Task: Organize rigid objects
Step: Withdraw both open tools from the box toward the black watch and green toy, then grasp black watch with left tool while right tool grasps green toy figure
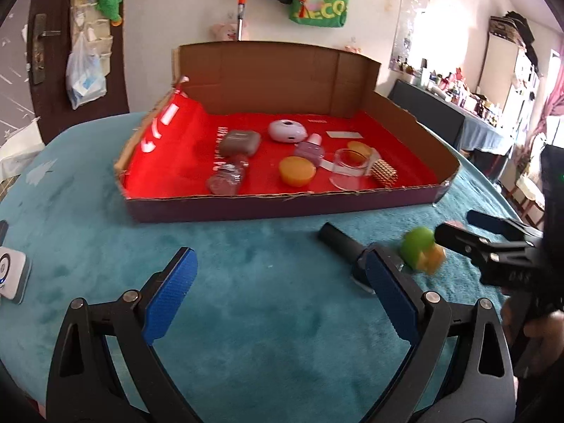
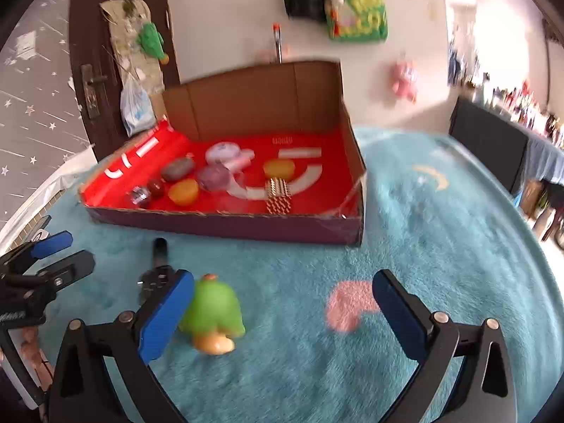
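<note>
A shallow cardboard box (image 1: 246, 208) with a red floor stands on the teal blanket and holds several small objects: a brown case (image 1: 240, 142), a clear bottle (image 1: 227, 178), an orange lid (image 1: 297, 171), a white round gadget (image 1: 287, 131) and a gold studded roll (image 1: 384, 172). A green and yellow toy (image 1: 421, 250) lies on the blanket in front of the box, next to a black cylinder (image 1: 340, 241). My left gripper (image 1: 282, 282) is open and empty. My right gripper (image 2: 282, 310) is open, with the green toy (image 2: 213, 312) touching its left finger.
A white device (image 1: 10, 276) lies at the blanket's left edge. A pink heart patch (image 2: 349, 303) marks the blanket between my right fingers. A door and a wall with hanging bags stand behind the box (image 2: 229, 225). A cluttered table (image 1: 476, 112) stands to the right.
</note>
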